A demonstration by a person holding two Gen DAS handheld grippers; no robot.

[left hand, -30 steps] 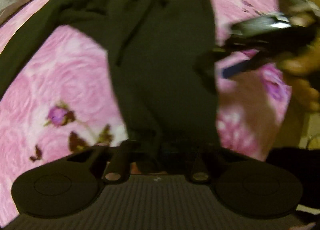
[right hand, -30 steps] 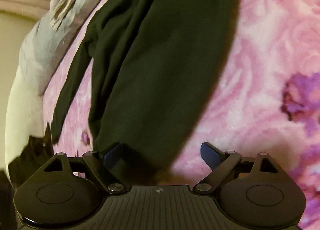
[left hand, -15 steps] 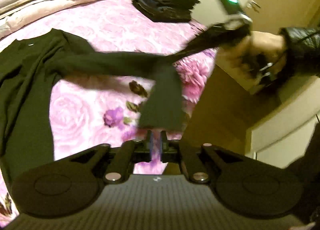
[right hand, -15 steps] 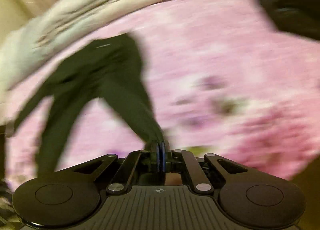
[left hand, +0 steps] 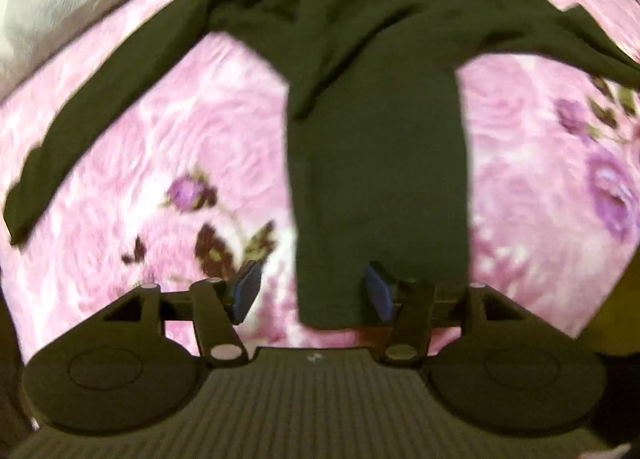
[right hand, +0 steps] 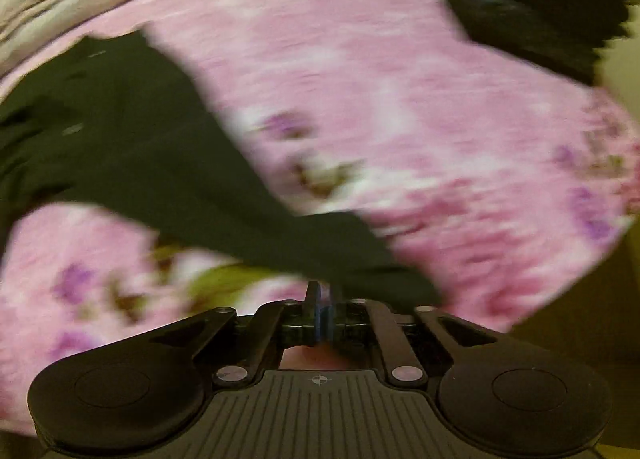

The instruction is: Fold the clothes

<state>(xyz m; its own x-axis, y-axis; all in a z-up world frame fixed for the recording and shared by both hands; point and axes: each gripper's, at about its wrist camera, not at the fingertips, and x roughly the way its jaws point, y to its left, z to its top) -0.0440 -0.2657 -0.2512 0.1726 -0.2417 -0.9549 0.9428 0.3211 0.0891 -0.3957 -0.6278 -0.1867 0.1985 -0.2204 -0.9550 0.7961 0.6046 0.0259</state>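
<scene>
Left tool [left hand: 312, 293] now unclenched (right tool [right hand: 322, 307] still clamped on sleeve [right hand: 280, 227]).

A pink bedspread [left hand: 208, 107] printed with purple roses and dark leaves covers the bed, stretching ahead of the tongs on both sides in both views. Far ahead and to the left lies a rumpled pale beige quilt [left hand: 44, 7], along the bedspread's far edge. Far ahead and to the right sits a dark pile of clothing [right hand: 532, 7], blurred by motion.
</scene>
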